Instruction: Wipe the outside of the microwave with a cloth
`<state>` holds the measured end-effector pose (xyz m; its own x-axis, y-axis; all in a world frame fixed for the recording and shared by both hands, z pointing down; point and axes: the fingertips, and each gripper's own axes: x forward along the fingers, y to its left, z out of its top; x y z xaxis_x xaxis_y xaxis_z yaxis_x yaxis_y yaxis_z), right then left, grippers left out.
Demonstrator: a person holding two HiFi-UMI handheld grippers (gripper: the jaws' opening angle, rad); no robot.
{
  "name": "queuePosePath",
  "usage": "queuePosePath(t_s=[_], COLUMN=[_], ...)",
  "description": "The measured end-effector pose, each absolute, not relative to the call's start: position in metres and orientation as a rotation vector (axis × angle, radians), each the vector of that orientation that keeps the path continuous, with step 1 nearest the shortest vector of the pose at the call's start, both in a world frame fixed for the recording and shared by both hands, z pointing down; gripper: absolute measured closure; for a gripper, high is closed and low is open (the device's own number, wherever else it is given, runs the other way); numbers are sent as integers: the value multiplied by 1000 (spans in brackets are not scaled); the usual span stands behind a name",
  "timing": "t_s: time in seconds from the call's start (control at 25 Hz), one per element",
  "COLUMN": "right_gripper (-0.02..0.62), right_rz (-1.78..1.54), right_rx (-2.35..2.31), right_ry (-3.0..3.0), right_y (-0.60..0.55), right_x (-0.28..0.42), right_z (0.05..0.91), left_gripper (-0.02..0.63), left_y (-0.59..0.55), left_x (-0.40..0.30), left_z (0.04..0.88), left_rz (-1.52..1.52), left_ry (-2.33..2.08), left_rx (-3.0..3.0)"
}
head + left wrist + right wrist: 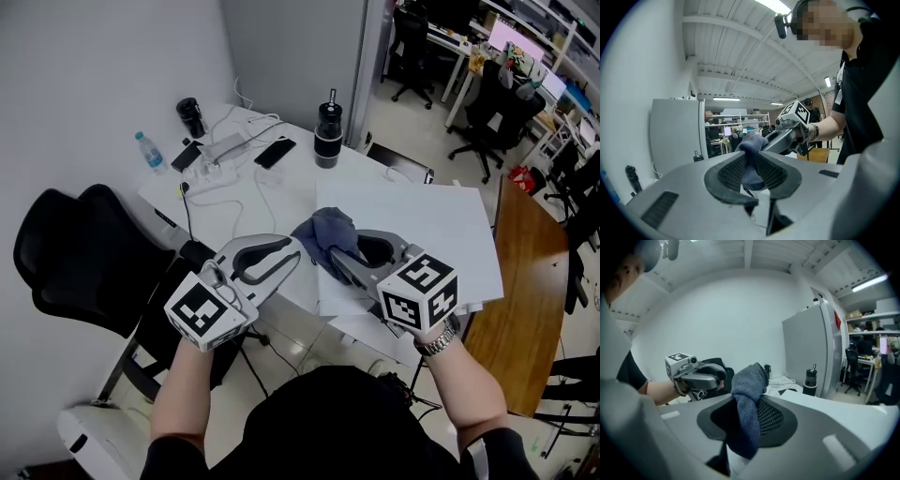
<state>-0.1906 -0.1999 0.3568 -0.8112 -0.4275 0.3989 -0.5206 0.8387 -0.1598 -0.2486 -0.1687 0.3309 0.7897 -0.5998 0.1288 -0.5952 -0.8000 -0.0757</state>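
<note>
Left gripper (752, 164): grey moulded shell, black ribbed pads (776, 176) clamped on cloth | right gripper (747, 414): pinching same cloth | cloth (328, 232): blue-grey, soft, nubbly, bunched between both over flat white microwave (422, 220) corner | marker cube (420, 289): black-and-white squares

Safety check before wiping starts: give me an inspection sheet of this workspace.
Surface: white table, cluttered at its far end.
Job's things: blue-grey cloth in mid-air between both grippers; white flat-topped box below it, probably the microwave.
Clutter: black tumbler, phone, water bottle.
Grippers: left gripper and right gripper both shut on the cloth.
Cables: power strip with white leads on the table; black cable running off its edge.
Surroundings: black chair at left; office desks beyond.
</note>
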Motion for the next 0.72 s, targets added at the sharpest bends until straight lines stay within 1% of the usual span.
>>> queuePosePath(t_s=[0.2,0.52,0.72], right_gripper=[488,489,489], right_rz=[410,280,234], right_rx=[793,871,915], right_ry=[-2475,-2276,-2222], right_y=[-217,-234,-243], right_x=[-185,-174,-164], right_z=[388,414,419], left_gripper=[546,600,601], left_y=[-168,-169,-171], left_x=[-240,-233,-232], left_z=[330,327,325], left_rz=[-225,-199,-178], left_ry=[1003,1065,1065], left_rx=[-2908,-2879,-2887])
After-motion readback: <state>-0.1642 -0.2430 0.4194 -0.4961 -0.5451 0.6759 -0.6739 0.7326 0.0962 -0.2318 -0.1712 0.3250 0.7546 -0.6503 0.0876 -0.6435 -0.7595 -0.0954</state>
